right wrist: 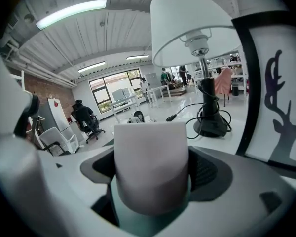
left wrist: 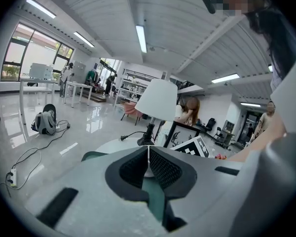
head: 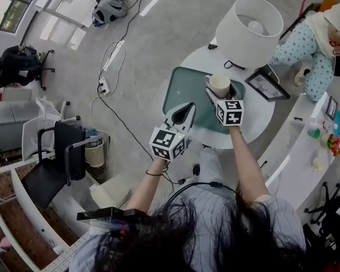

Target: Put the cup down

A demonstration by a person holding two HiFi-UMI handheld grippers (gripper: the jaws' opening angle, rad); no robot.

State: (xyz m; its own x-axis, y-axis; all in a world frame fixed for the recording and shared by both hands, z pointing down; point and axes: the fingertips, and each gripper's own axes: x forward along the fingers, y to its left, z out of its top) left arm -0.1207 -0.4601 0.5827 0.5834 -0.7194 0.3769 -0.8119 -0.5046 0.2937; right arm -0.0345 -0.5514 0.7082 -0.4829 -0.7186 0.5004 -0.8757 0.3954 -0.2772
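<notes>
The right gripper [head: 222, 98] is clamped on the white cup [right wrist: 150, 162] over the green mat [head: 184, 86]. Next, I judge, lower it and open. The left gripper [left wrist: 148, 158] is closed and empty.

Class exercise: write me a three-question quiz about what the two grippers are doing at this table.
1. True or false: the left gripper's jaws are shut with nothing between them.
2. What does the right gripper hold? A) a cup B) a bottle C) a spoon
3. What colour is the mat on the round table?
Key: 1 true; 2 A; 3 green.
</notes>
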